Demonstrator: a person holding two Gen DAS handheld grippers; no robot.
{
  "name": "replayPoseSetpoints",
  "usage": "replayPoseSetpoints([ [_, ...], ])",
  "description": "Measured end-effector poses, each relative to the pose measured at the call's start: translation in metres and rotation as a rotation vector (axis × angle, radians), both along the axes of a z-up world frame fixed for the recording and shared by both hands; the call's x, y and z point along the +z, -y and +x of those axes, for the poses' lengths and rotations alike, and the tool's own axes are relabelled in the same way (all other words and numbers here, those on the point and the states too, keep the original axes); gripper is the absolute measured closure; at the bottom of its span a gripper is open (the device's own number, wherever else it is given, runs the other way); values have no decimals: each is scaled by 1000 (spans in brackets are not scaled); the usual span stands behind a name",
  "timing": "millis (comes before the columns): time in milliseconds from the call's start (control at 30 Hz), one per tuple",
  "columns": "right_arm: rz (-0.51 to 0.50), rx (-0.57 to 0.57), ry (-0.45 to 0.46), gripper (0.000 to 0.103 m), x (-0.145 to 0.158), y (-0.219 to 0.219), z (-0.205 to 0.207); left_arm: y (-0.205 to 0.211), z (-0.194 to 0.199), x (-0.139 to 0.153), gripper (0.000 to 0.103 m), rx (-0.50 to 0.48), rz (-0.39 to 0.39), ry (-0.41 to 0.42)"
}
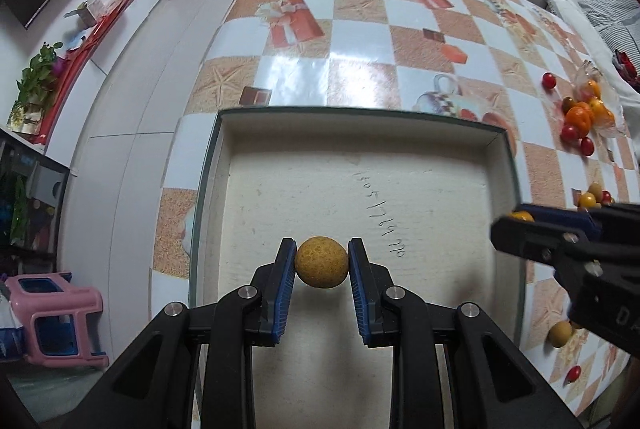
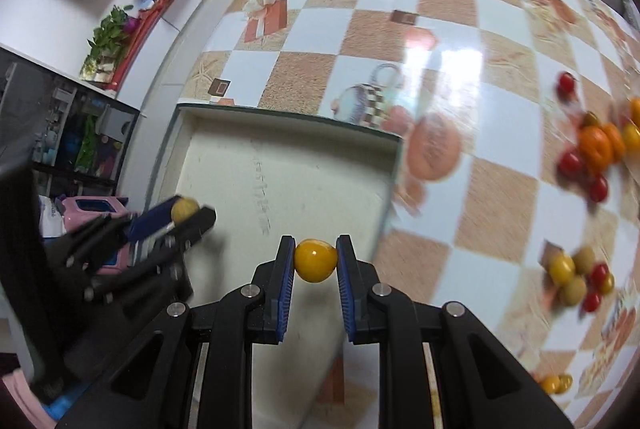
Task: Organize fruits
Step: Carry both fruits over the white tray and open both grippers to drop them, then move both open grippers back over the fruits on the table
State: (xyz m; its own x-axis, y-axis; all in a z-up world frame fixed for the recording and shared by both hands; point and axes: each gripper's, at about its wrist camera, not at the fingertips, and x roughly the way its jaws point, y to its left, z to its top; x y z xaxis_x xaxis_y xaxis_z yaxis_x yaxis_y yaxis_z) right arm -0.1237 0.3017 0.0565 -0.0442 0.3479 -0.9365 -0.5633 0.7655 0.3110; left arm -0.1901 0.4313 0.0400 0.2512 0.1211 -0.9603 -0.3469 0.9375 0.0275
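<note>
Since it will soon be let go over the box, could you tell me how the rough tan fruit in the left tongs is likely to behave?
The tan fruit looks round, so it will probably roll across the flat floor of the white box. Its dull, rough skin likely resists slipping between the left tongs. It keeps its shape under the pinch, suggesting firmness.

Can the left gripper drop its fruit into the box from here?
Probably yes: the left gripper, shut on the rough tan fruit, hangs over the open box, whose floor below looks bare.
</note>
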Motion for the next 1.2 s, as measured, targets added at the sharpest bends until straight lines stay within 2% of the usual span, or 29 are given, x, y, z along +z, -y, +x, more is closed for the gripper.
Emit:
replayPoseSetpoints([
  [300,-110,46,11,79,-32,-25,7,9,-10,-22,74,-32,6,-37],
  [333,-120,57,14,79,-34,-27,7,10,-13,-22,70,-29,4,-31],
  [367,-127,69,18,79,-36,-28,6,9,-14,-22,48,-28,0,-30],
  [400,-129,75,23,77,-35,-29,6,9,-16,-22,34,-23,5,-25],
  [433,-131,85,25,68,-36,-31,6,9,-18,-19,19,-15,26,-10],
  [500,-127,101,21,51,-36,-36,5,10,-23,-13,19,-17,46,19],
  [567,-123,99,54,26,-31,-39,5,10,-24,-13,19,-21,43,5],
  [600,-118,95,64,22,-27,-40,4,9,-25,-12,19,-20,44,3],
  [767,-58,25,87,16,-2,-28,12,7,-32,-5,19,-4,32,-5],
  [933,-33,-34,120,16,20,5,12,26,-35,9,19,-54,42,0],
  [1200,-68,-189,72,16,19,100,0,78,-26,31,19,-170,26,25],
])
